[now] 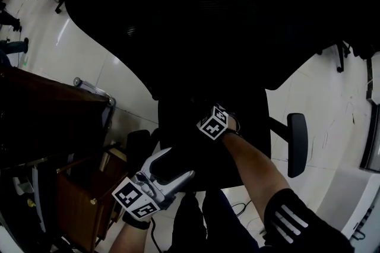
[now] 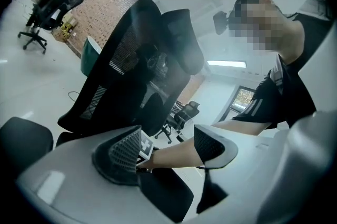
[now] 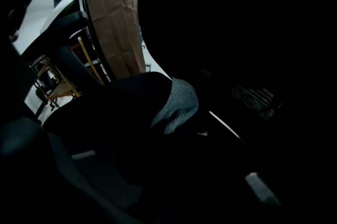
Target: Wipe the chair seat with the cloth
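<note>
A black office chair fills the head view, its seat [image 1: 249,145] very dark below the mesh backrest [image 2: 121,75]. My right gripper [image 1: 205,112] rests on the seat's middle, its marker cube turned up. In the right gripper view a grey cloth [image 3: 179,104] bunches at the tips of the right gripper [image 3: 181,123]; the dark jaws seem shut on it. My left gripper [image 1: 178,164] hangs at the seat's front left corner, its white jaws open and empty. Seen from the left gripper [image 2: 168,146], the person's right forearm [image 2: 179,152] crosses over the seat [image 2: 163,199].
Armrests stand at the seat's right [image 1: 297,145] and left [image 1: 138,148]. A wooden desk [image 1: 77,198] is close on the left. A brown bag on a metal frame [image 3: 116,28] stands beyond the chair. Other office chairs [image 2: 47,7] stand far off on the pale floor.
</note>
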`<state>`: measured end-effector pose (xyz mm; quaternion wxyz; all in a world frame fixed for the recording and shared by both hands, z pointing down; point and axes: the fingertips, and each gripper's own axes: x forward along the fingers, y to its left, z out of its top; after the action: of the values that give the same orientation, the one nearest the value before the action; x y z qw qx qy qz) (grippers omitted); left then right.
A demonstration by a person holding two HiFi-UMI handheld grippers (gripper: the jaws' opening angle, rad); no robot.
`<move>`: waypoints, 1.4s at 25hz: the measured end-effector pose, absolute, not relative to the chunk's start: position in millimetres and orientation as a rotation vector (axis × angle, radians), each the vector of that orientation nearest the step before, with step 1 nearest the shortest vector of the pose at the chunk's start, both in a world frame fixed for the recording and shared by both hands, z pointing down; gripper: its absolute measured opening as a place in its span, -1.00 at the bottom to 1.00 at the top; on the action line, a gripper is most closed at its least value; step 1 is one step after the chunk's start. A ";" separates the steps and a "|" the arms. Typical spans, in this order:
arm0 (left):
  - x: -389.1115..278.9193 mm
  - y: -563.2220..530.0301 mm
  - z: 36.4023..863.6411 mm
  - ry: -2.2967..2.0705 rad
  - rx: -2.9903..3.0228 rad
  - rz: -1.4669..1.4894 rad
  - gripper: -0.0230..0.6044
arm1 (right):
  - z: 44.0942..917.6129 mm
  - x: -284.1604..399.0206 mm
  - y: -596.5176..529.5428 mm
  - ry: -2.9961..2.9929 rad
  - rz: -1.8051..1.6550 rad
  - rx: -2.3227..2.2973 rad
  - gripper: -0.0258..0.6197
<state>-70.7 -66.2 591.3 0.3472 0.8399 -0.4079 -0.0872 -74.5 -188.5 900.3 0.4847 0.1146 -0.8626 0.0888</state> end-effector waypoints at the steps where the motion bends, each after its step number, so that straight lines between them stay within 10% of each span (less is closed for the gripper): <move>1: -67.6 -66.7 590.9 -1.050 2.181 -0.226 0.15 | 903.4 -50.8 -197.7 -2.072 0.222 0.313 -0.83; 12: -63.5 -70.1 590.4 -1.027 2.204 -0.200 0.15 | 882.8 151.8 -276.6 -1.832 0.243 0.705 -0.83; 26: -80.9 -54.8 577.4 -1.081 2.200 -0.180 0.14 | 871.2 -115.1 -74.1 -2.164 0.345 0.154 -0.83; 35: -77.8 -45.7 582.8 -1.061 2.178 -0.207 0.14 | 903.0 1.8 -110.8 -2.002 0.307 0.260 -0.83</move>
<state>-77.8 -45.7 582.8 0.3475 0.8399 -0.4092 -0.0799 1.8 -110.8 903.0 0.5224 0.1085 -0.8360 0.1281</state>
